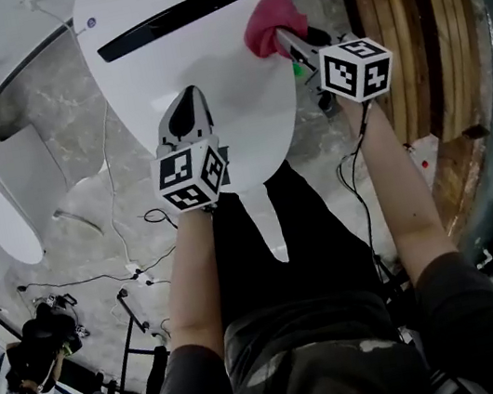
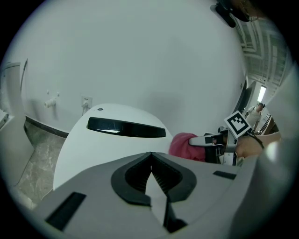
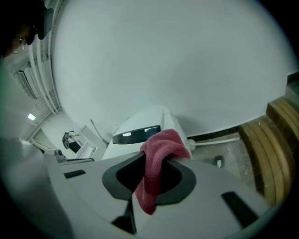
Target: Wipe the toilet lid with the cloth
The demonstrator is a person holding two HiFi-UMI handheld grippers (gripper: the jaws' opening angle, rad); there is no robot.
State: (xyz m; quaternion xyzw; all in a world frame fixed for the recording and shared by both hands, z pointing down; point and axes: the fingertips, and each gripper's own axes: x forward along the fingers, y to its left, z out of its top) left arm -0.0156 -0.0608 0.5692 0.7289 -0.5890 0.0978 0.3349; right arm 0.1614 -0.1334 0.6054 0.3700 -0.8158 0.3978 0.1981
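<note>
The white toilet lid (image 1: 205, 66) fills the upper middle of the head view, with a dark slot (image 1: 170, 22) near its far end. My right gripper (image 1: 280, 36) is shut on a pink cloth (image 1: 271, 23) at the lid's right edge. The cloth (image 3: 159, 163) hangs bunched between the jaws in the right gripper view. My left gripper (image 1: 189, 107) is shut with nothing in it and hovers over the lid's near middle. In the left gripper view the lid (image 2: 88, 144) lies ahead and the cloth (image 2: 184, 145) shows at the right.
A wooden slatted surface (image 1: 406, 31) runs along the right. Grey marbled floor (image 1: 54, 121) with cables (image 1: 137, 272) lies left of the toilet, and another white seat (image 1: 0, 220) rests at far left. A white wall (image 2: 140, 56) stands behind the toilet.
</note>
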